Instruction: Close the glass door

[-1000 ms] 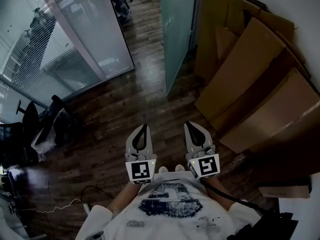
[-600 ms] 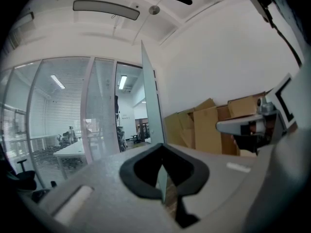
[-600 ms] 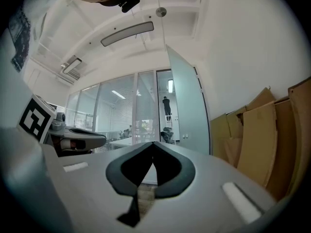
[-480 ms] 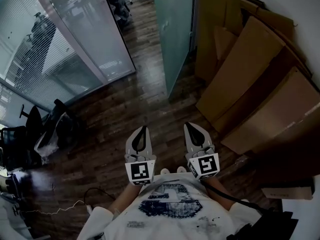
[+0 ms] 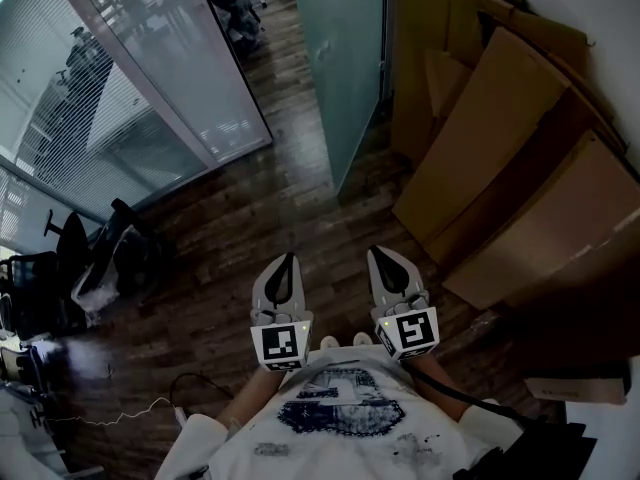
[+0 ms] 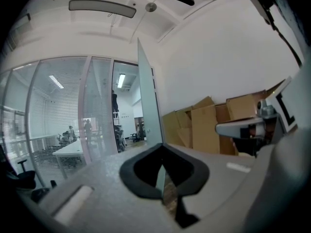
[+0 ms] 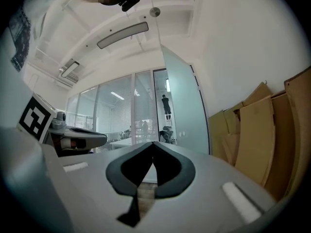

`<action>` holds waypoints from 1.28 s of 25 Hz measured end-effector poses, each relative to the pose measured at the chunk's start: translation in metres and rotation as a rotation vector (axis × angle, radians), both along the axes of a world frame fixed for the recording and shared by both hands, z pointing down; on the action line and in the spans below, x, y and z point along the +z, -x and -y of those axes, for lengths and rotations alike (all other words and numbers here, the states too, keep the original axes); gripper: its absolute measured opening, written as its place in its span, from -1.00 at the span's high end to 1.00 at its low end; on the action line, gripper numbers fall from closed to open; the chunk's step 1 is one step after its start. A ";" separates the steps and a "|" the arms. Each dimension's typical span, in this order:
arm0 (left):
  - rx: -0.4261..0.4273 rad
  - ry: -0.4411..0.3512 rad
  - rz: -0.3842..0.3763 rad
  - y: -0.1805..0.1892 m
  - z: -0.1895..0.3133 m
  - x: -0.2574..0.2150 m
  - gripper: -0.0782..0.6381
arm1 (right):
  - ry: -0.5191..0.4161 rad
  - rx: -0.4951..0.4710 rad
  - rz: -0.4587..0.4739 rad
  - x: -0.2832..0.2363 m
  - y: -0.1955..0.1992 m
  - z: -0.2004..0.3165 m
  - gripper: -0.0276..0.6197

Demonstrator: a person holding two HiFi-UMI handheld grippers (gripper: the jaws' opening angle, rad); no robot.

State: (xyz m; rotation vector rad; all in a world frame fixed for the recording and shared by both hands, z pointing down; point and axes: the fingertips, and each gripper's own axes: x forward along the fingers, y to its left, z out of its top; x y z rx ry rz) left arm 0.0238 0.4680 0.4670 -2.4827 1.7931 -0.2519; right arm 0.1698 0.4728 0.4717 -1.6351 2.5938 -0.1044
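Head view: I am holding the left hand-held gripper [image 5: 287, 258] and right hand-held gripper [image 5: 386, 252] well short of the frosted glass door [image 5: 345, 68], which is standing open beside cardboard sheets [image 5: 500, 138]. Both gripper views are showing jaws pressed together, empty, plus the ceiling [image 6: 112, 28] unseen from above.

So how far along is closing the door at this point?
Done: nothing yet. The glass door stands open, swung in beside the stacked cardboard. In hand: the left hand-held gripper and right hand-held gripper are both shut and empty, pointed toward the door but well short of it. Left: reach the door, make contact and swing it shut.
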 end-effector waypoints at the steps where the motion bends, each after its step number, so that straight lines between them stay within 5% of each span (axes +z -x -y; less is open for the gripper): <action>1: -0.001 -0.001 0.003 -0.003 -0.001 0.000 0.77 | -0.003 -0.004 0.000 -0.001 -0.003 0.000 0.90; 16: -0.075 0.040 0.022 -0.015 -0.002 0.016 0.77 | 0.025 -0.088 0.011 0.015 -0.013 0.014 0.90; 32: -0.011 0.055 -0.024 0.020 0.137 0.021 0.77 | 0.049 -0.042 -0.035 0.017 0.029 0.134 0.90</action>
